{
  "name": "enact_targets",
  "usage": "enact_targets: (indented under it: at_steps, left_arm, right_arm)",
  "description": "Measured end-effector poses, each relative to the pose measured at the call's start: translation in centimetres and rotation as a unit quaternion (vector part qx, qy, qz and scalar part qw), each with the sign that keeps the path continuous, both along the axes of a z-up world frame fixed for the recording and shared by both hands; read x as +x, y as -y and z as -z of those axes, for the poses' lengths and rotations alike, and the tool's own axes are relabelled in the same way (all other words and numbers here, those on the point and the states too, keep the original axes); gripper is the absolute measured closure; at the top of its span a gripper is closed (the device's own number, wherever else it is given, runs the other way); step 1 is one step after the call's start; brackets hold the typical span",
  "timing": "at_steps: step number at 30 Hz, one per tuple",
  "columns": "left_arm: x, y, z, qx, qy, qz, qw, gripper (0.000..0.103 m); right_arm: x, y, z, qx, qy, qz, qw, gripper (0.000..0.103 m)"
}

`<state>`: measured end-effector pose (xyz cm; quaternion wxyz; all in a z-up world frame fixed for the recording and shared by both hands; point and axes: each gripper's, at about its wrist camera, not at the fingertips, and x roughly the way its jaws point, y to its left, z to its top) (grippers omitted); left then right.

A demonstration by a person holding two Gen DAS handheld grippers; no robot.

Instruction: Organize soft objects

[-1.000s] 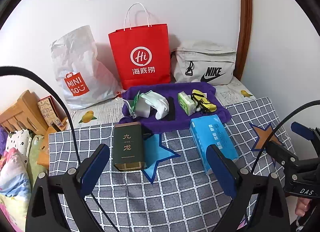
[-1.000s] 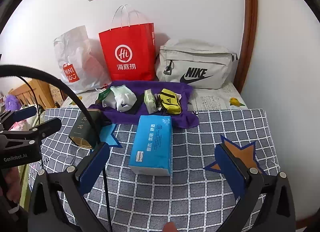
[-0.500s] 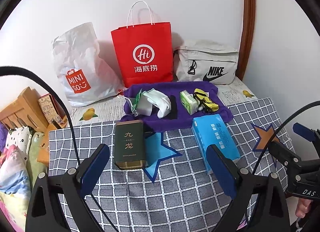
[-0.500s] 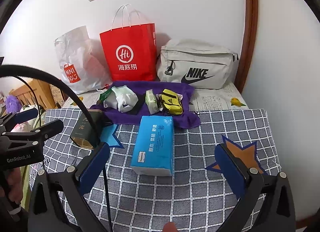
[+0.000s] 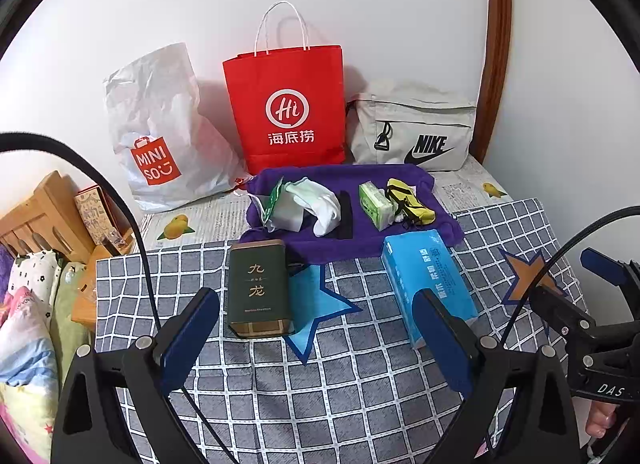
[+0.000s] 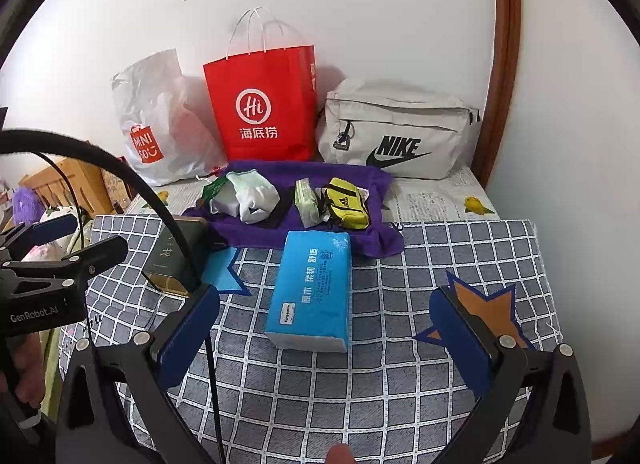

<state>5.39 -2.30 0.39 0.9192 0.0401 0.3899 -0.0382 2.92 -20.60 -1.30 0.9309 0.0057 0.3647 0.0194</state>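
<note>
Two spread grippers, left gripper (image 5: 316, 328), right gripper (image 6: 324, 328), tissue pack (image 6: 312, 288) ahead between

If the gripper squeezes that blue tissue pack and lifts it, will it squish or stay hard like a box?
The blue tissue pack would probably squish: its wrapper looks like thin, crinkly plastic with soft, rounded edges. It is likely light for its size, being tissue paper. The glossy film may be a bit slippery. It lies flat on the checked tablecloth, so it should not roll.
</note>
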Motion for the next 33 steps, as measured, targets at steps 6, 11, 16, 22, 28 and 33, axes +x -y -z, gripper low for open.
enact_targets:
  at_steps: [6,11,16,22,28,33]
  left_arm:
    - [-0.13,0.16,-0.13,0.0,0.001,0.003,1.0,0.005]
    - [-0.19,-0.01,-0.25,-0.004,0.003,0.001,1.0,0.005]
    - [-0.21,0.01,-0.29,-0.003,0.003,-0.001,1.0,0.005]
    - [-0.21,-0.02,-0.36,-0.006,0.002,0.001,1.0,0.005]
    - [-0.25,-0.12,-0.35,-0.007,0.001,0.0,1.0,0.005]
    - [-0.23,-0.21,-0.24,-0.008,0.0,0.0,1.0,0.005]
  right_arm:
    - [0.18,-0.16,0.12,-0.003,0.001,0.003,1.0,0.0]
    - [0.17,-0.27,0.22,0.0,-0.002,-0.001,1.0,0.0]
    - [0.16,-0.35,0.19,0.0,-0.002,-0.001,1.0,0.0]
    - [0.15,-0.36,0.16,0.0,-0.001,-0.003,1.0,0.0]
    - [0.16,-0.45,0.17,-0.001,-0.002,-0.004,1.0,0.0]
    - [0.19,-0.59,0.27,0.0,-0.004,-0.006,1.0,0.0]
